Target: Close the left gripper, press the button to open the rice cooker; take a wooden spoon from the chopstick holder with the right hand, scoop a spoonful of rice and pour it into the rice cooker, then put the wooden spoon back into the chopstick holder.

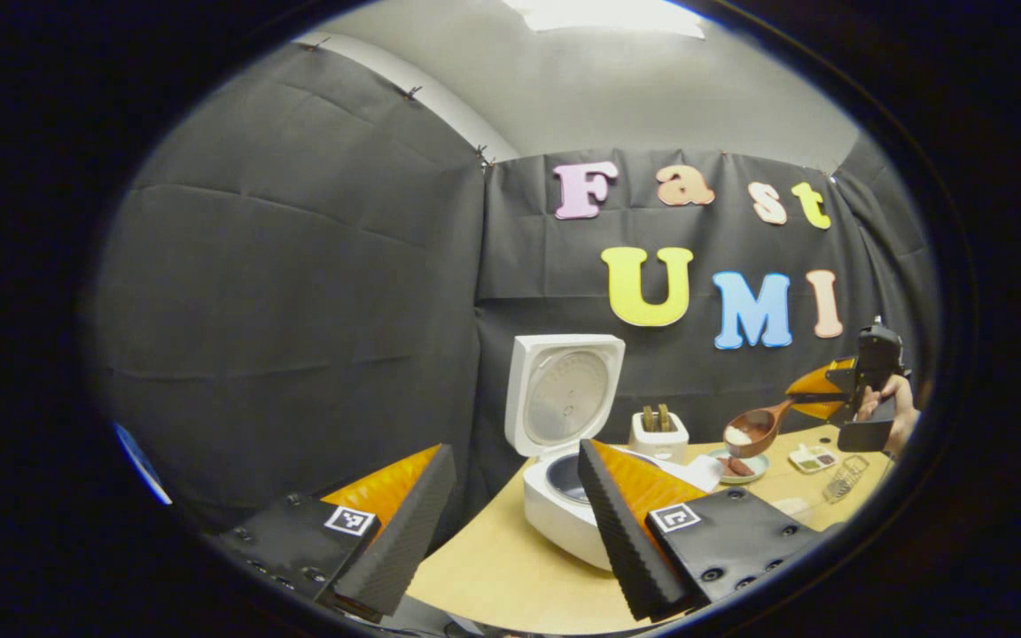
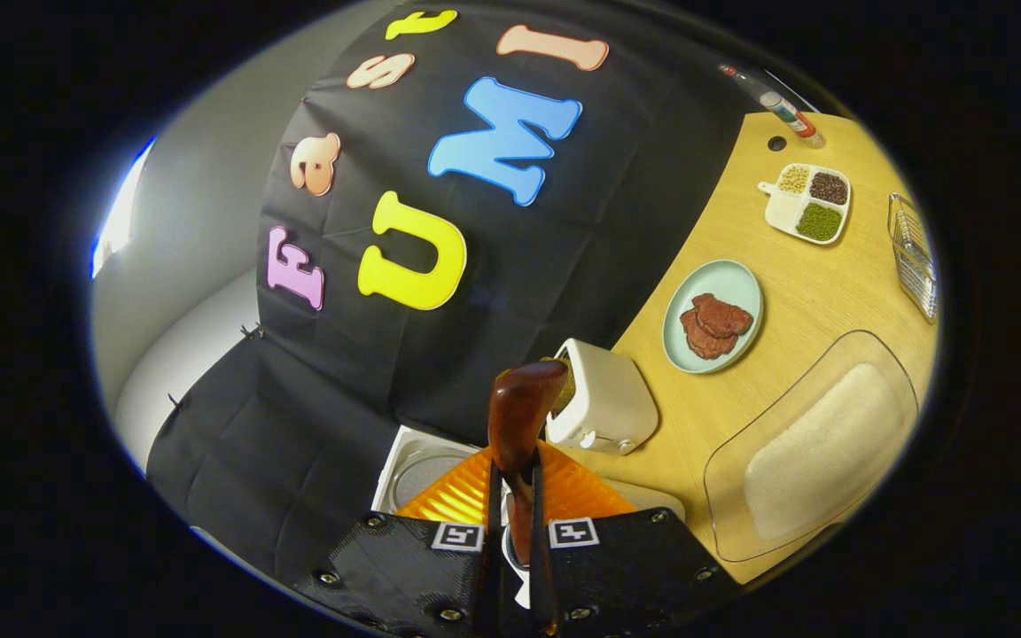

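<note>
The wooden spoon, loaded with rice, is held clamped in the right gripper; left gripper fingers stand wide. The bowl should be kept level until over the open rice cooker, then tipped

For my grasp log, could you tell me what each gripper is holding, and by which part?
The right gripper holds the wooden spoon by its handle, rice in the bowl. The left gripper holds nothing.

Rice cooker: inner pot part-hidden behind left gripper's finger, 6 o'clock in the left gripper view. Wooden spoon: handle lost between right gripper's fingers. Clear rice tray: cut off at 4 o'clock in the right gripper view. Wire basket: clipped at 3 o'clock.
</note>
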Demonstrator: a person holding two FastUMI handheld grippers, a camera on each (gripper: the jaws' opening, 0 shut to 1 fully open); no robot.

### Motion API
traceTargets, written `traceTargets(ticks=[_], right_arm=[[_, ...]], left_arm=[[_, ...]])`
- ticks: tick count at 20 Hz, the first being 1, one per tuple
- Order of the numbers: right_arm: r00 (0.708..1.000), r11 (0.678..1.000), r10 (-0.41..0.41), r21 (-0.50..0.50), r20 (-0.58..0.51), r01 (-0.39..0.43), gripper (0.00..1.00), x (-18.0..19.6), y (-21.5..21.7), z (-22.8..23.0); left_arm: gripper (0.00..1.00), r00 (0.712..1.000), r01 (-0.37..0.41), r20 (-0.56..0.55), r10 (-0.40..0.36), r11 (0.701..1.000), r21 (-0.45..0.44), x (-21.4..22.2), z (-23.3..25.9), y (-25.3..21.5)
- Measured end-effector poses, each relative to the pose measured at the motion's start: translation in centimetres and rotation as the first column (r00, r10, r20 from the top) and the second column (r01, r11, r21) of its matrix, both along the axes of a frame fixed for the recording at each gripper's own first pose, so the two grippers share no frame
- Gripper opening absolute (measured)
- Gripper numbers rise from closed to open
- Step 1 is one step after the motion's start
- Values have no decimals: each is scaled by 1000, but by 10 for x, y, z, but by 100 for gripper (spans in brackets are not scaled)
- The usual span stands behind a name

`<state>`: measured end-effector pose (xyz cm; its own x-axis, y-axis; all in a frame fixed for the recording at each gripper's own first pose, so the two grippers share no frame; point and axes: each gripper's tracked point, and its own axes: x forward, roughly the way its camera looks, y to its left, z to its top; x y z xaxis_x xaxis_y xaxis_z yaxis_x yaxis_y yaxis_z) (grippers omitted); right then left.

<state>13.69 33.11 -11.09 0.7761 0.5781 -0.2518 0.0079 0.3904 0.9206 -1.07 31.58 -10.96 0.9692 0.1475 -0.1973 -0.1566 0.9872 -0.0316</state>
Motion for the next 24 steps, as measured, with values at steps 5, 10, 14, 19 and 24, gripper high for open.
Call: traceTargets(ticks=[5, 10, 14, 19, 24], right_arm=[[999, 998, 47, -32, 26, -46, 12, 10, 42, 7], [991, 988, 112, -114, 73, -103, 12, 14, 91, 4], [982, 975, 166, -165, 86, -150, 12, 17, 131, -3], [960, 934, 252, -289, 117, -210, 12, 20, 179, -19], [907, 820, 386, -512, 167, -255, 12, 14, 216, -44]], left_arm=[[97, 998, -64, -15, 65, 998, 17, -19, -1, 23], [97, 993, -115, -26, 116, 993, 20, -37, -7, 39], [96, 987, -155, -44, 156, 988, 29, -48, -13, 52], [98, 974, -214, -65, 216, 976, 40, -71, -17, 73], [96, 960, -265, -82, 267, 964, 31, -84, -20, 87]])
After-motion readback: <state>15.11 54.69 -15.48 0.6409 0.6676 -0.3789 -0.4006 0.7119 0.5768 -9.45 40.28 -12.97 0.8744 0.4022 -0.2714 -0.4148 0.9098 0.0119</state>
